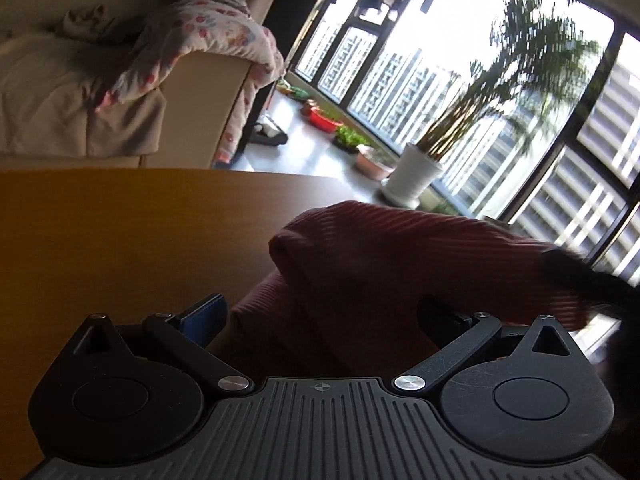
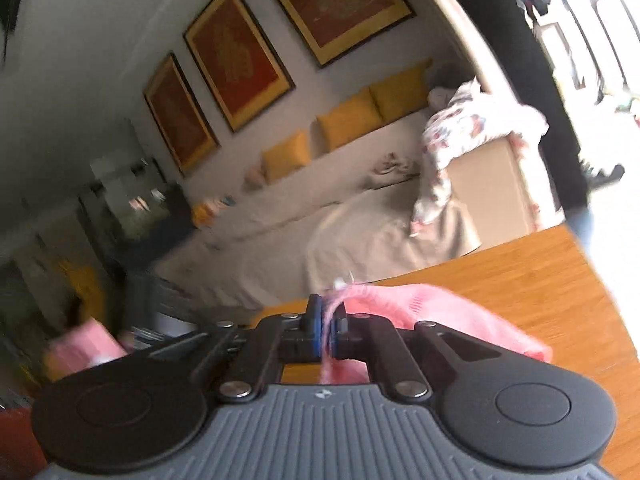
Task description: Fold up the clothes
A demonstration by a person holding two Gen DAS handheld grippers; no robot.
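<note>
A pink ribbed garment (image 1: 400,264) lies bunched on the wooden table (image 1: 120,240). My left gripper (image 1: 320,312) is open wide. The cloth's folds sit between its blue-padded left finger (image 1: 204,314) and its right finger, whose tip the fabric partly hides. At the right edge of the left wrist view a dark blurred shape (image 1: 580,276) touches the raised cloth. In the right wrist view my right gripper (image 2: 328,322) is shut on an edge of the pink garment (image 2: 432,316), lifted above the table (image 2: 540,280). The cloth trails down to the right.
A beige sofa (image 2: 360,216) with yellow cushions (image 2: 348,120) stands behind the table, a floral garment (image 1: 208,40) draped over its arm. By the windows are a white potted plant (image 1: 412,176) and coloured basins (image 1: 324,120) on the floor. Framed pictures (image 2: 236,60) hang on the wall.
</note>
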